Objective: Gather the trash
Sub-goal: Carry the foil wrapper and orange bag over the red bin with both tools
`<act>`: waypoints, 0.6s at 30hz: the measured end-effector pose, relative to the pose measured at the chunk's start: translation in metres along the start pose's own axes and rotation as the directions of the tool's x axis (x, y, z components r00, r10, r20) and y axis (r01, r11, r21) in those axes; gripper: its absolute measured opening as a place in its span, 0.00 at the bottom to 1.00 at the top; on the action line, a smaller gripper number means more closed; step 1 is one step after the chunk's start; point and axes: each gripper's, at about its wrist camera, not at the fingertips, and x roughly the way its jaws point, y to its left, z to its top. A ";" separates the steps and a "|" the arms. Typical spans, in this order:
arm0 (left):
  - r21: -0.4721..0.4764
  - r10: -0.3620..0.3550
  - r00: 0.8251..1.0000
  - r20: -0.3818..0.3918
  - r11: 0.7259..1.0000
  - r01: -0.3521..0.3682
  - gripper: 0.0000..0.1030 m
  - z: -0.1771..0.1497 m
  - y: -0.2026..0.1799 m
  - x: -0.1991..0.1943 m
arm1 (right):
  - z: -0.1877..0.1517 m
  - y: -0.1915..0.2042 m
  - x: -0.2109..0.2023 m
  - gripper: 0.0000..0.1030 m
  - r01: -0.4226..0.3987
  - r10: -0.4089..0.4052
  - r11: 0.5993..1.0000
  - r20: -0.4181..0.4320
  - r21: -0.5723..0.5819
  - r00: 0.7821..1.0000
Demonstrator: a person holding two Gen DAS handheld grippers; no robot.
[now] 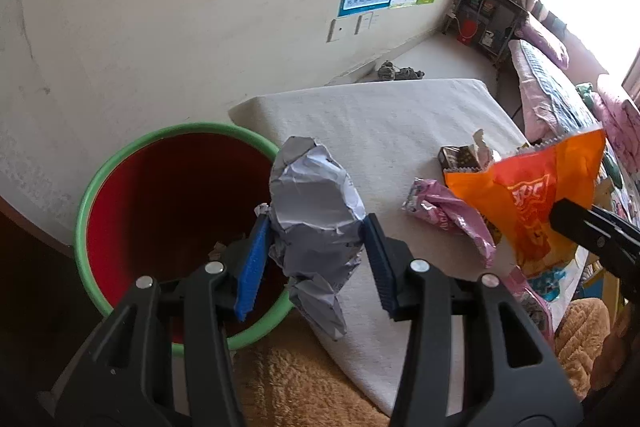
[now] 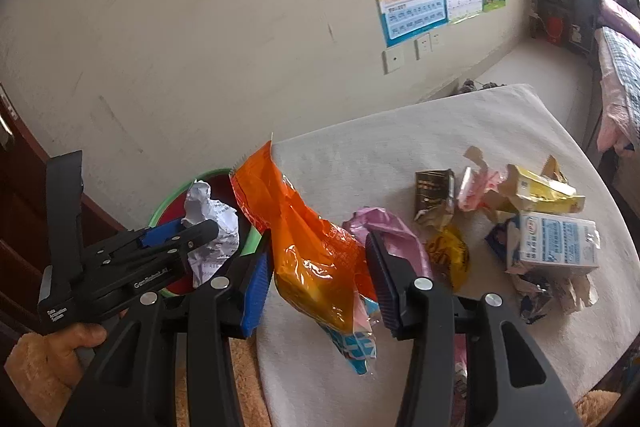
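My left gripper (image 1: 316, 251) is shut on a crumpled sheet of paper (image 1: 316, 207) and holds it at the right rim of a red bin with a green rim (image 1: 120, 163). The paper also shows in the right wrist view (image 2: 208, 215), over the bin (image 2: 168, 199). My right gripper (image 2: 316, 279) is shut on an orange snack bag (image 2: 308, 239) and holds it above the table's left end, next to the bin. In the left wrist view the orange bag (image 1: 532, 195) hangs at the right.
The table has a white cloth (image 2: 420, 131). On it lie a pink wrapper (image 2: 384, 223), a dark wrapper (image 2: 432, 191), a yellow carton (image 2: 540, 191), a white and blue carton (image 2: 556, 243) and other scraps. A wall stands behind the bin. A bed (image 1: 560, 95) is far right.
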 end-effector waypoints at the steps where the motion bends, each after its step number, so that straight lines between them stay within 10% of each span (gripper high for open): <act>1: -0.006 0.002 1.000 0.000 1.000 -0.002 0.44 0.000 0.003 0.000 | 0.001 0.002 0.002 0.44 -0.002 0.002 1.000 -0.003 -0.004 1.000; 18: -0.113 0.084 0.996 -0.010 0.990 -0.084 0.44 -0.013 0.063 0.003 | 0.013 0.050 0.046 0.44 -0.067 0.061 0.995 -0.079 -0.073 0.995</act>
